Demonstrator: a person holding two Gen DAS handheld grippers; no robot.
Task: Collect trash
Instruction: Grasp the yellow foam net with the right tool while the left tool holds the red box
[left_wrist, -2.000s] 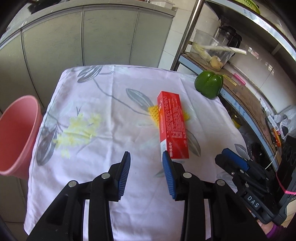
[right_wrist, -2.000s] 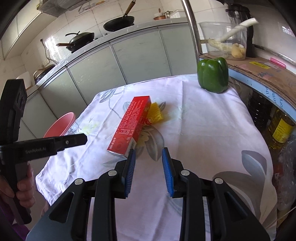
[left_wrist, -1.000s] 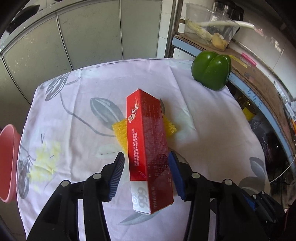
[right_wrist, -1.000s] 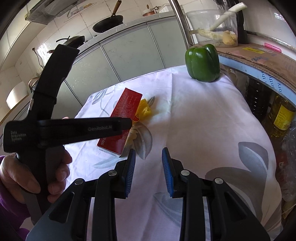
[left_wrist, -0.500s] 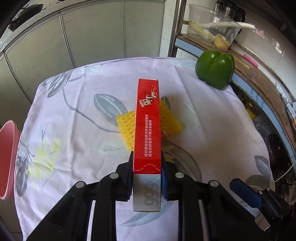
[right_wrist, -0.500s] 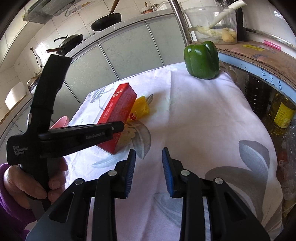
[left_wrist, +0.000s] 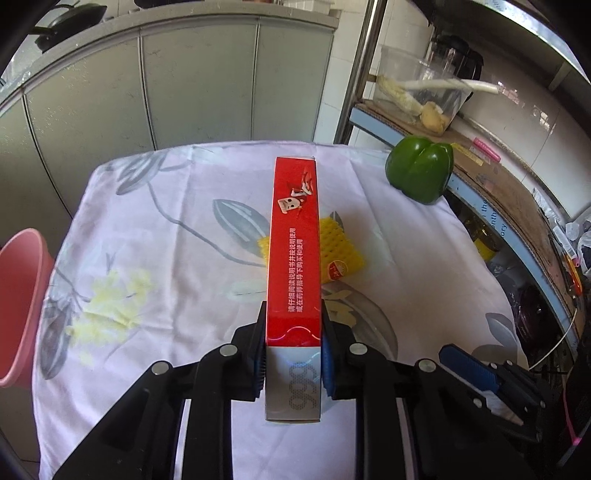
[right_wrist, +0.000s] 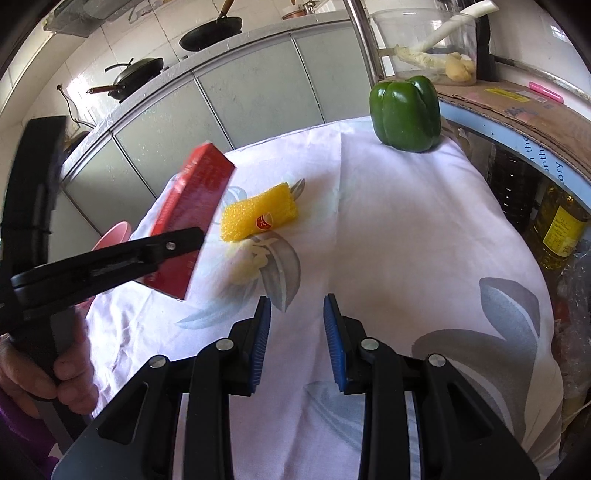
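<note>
My left gripper is shut on a long red carton and holds it lifted above the table, pointing away from me. The carton shows tilted in the air at the left of the right wrist view. A yellow foam net sleeve lies on the flowered cloth; in the left wrist view the sleeve is partly hidden behind the carton. My right gripper is open and empty over the cloth, near the table's front edge.
A green bell pepper stands at the table's far right corner. A pink basin sits beside the table's left edge. A shelf with cardboard, a clear container and oil bottles runs along the right.
My left gripper moved in over the red carton, shut on it and lifted it off the cloth, uncovering the yellow sleeve. My right gripper stayed open and nearly still.
</note>
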